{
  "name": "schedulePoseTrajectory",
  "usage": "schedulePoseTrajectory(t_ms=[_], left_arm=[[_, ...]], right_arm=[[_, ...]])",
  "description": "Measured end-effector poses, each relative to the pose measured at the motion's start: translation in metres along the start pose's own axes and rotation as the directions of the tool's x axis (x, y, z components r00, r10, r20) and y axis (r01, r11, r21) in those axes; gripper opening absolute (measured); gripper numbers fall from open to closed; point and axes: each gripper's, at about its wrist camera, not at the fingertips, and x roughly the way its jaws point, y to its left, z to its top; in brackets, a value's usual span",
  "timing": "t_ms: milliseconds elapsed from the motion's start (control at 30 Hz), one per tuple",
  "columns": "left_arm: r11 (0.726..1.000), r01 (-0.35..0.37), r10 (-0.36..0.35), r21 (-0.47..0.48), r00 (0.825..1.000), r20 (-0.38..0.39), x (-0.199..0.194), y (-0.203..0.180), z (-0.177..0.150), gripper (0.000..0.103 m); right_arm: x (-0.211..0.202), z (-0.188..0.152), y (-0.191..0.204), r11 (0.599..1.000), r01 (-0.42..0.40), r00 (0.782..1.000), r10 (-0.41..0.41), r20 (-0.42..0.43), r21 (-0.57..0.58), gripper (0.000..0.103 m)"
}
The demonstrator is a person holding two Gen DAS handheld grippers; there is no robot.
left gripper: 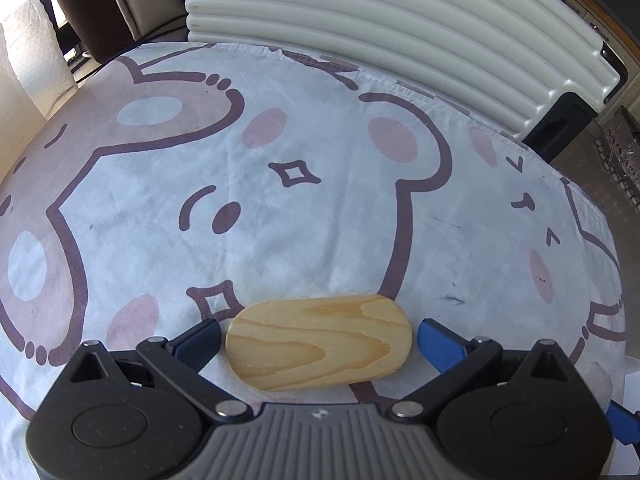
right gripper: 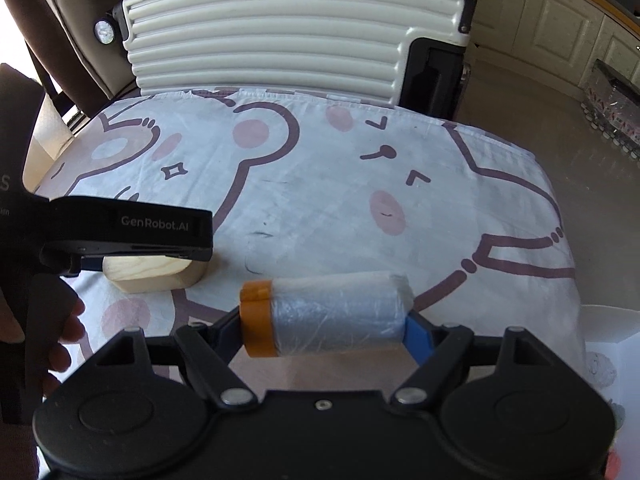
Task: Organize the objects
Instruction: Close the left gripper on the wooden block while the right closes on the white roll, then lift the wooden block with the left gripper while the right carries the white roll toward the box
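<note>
Two grippers are at work over a surface (left gripper: 320, 208) covered with a pale cloth that has bear drawings on it. Behind it stands a white ribbed suitcase (right gripper: 272, 36).

The right gripper (right gripper: 324, 322) holds a roll of clear plastic film (right gripper: 332, 312) with an orange end. The roll lies sideways between the fingers. One finger sits at the orange end and the blue finger (right gripper: 418, 338) sits at the other end, so they look closed on it. The roll seems to be lifted just above the cloth, but I cannot be sure.

The left gripper (left gripper: 318, 338) points down at a flat wooden block (left gripper: 318, 344) with round ends. The block lies on the cloth near the front edge. The fingers are open, one on each side of the block, with a small gap on both sides. They do not press it.

I think the step now is picking things up, one in each gripper. The roll is already caught. The block is not.

Next, the left fingers need to come down a little more and squeeze the ends of the block. The block is smooth, so it might slip if the squeeze is weak. Where the things should go is not clear from here.

In the right view, the left gripper reaches in from the left, and a person's fingertips (right gripper: 66, 332) show beside its handle.
</note>
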Motion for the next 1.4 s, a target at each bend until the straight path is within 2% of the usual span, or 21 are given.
schedulePoseTrajectory(t_ms=[200, 500, 1000, 1400], left_arm=[[1.000, 0.007, -0.007, 0.003, 1.000, 0.028, -0.001, 0.000, 0.001, 0.093], [0.999, 0.022, -0.024, 0.046, 0.999, 0.034, -0.015, 0.000, -0.002, 0.093], [0.989, 0.010, -0.035, 0.149, 0.985, 0.167, -0.092, 0.003, -0.013, 0.093], [0.982, -0.019, -0.029, 0.188, 0.968, 0.249, -0.149, 0.015, -0.032, 0.093]], right_arm=[[0.000, 0.000, -0.005, 1.000, -0.002, 1.000, 0.002, -0.004, 0.016, 0.081], [-0.011, 0.001, -0.006, 1.000, -0.001, 1.000, 0.000, 0.022, 0.030, 0.081], [-0.065, 0.000, -0.002, 0.999, 0.002, 0.994, -0.008, 0.113, 0.054, 0.081], [-0.113, -0.003, -0.006, 0.993, 0.004, 0.982, -0.027, 0.188, 0.120, 0.081]])
